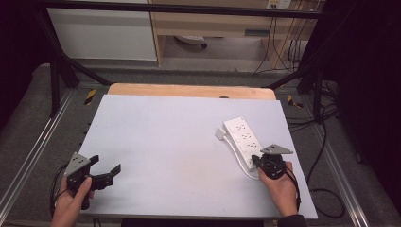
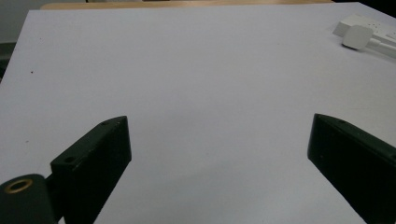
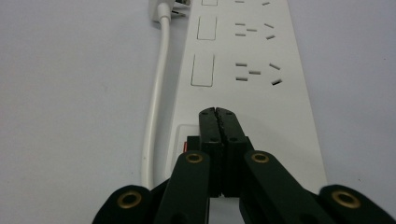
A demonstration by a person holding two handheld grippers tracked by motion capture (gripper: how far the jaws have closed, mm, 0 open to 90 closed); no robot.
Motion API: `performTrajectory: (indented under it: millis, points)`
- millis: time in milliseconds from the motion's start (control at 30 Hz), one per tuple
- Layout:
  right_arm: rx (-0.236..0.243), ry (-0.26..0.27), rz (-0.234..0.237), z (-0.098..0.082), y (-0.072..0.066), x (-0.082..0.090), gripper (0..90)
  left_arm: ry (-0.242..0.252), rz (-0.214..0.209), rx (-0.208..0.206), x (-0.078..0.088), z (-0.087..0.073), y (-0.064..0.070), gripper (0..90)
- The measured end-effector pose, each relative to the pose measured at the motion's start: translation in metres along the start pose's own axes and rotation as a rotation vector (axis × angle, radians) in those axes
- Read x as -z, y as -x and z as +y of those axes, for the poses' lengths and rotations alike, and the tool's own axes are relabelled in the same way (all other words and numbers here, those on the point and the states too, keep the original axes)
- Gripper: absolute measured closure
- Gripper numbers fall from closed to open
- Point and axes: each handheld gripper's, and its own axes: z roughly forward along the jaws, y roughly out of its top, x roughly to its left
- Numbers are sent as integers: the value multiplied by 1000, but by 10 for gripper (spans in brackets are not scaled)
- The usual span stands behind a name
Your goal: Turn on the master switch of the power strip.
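Note:
A white power strip lies at the right of the pale table top, its white cable looped along its side to a white plug. My right gripper is shut, with nothing between the jaws. In the right gripper view its tips rest over the near end of the strip, right beside a small red switch; I cannot tell whether they touch. My left gripper is held open above the table's near left corner, its jaws wide apart and empty. The plug lies far off.
A wooden edge borders the table's far side. Black frame bars stand at both sides, and dark cables trail on the floor to the right. Cabinets stand beyond the table.

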Motion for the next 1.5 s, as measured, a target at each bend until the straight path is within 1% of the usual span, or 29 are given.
performTrajectory:
  millis: [633, 867, 967, 1100, 1500]
  points:
    - [0, 9, -4, -1, 0, 0, 900, -5, 1, 0, 0, 0, 0, 62]
    - [-6, 9, 1, -2, 0, 0, 900, -7, 4, 0, 0, 0, 0, 62]
    - [-1, 9, -2, -2, 0, 0, 900, -10, 4, -1, 0, 0, 0, 61]
    - [-12, 7, 4, -2, 0, 0, 900, -10, 4, 2, 0, -1, -1, 62]
    - [-8, 5, 8, -2, 0, 0, 900, -15, 8, 0, -1, -1, -1, 62]
